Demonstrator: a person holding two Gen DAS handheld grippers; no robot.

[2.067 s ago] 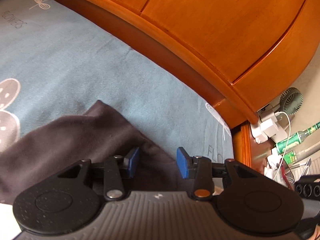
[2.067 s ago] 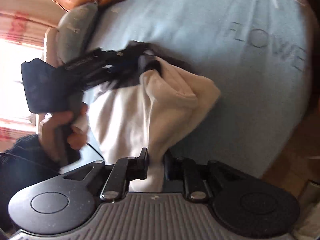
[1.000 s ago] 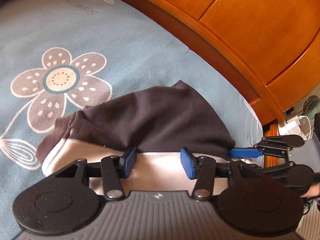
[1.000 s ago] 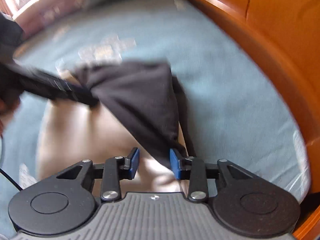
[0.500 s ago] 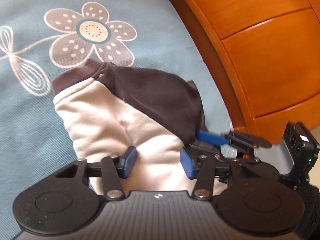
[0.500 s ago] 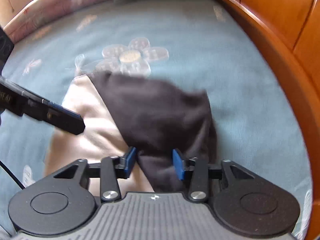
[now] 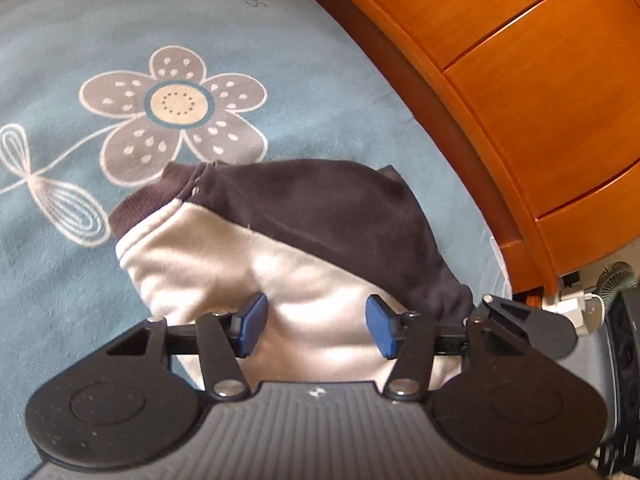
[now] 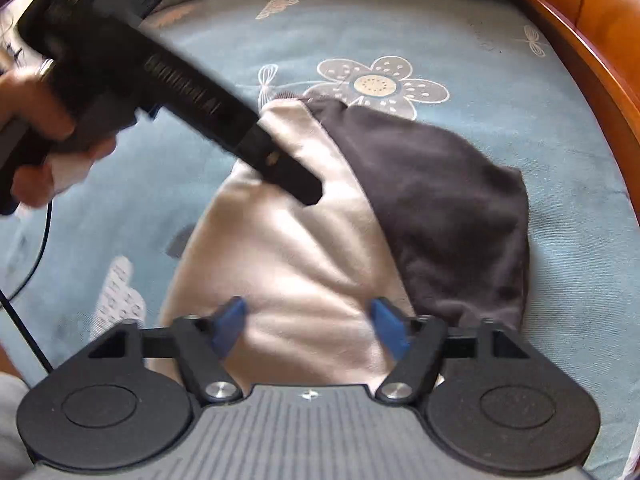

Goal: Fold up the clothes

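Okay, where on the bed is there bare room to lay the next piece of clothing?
Bare sheet lies left of the folded garment, under the left gripper. A narrower strip runs between garment and wooden bed frame. The garment fills the middle.

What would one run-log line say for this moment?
left gripper: open, above garment | right gripper: open, above garment | cream and dark brown fabric garment: folded, lying on blue flower-print bedsheet | nothing held

A blue flowered bedsheet (image 7: 328,80) lies beside an orange wooden bed frame (image 7: 540,92).
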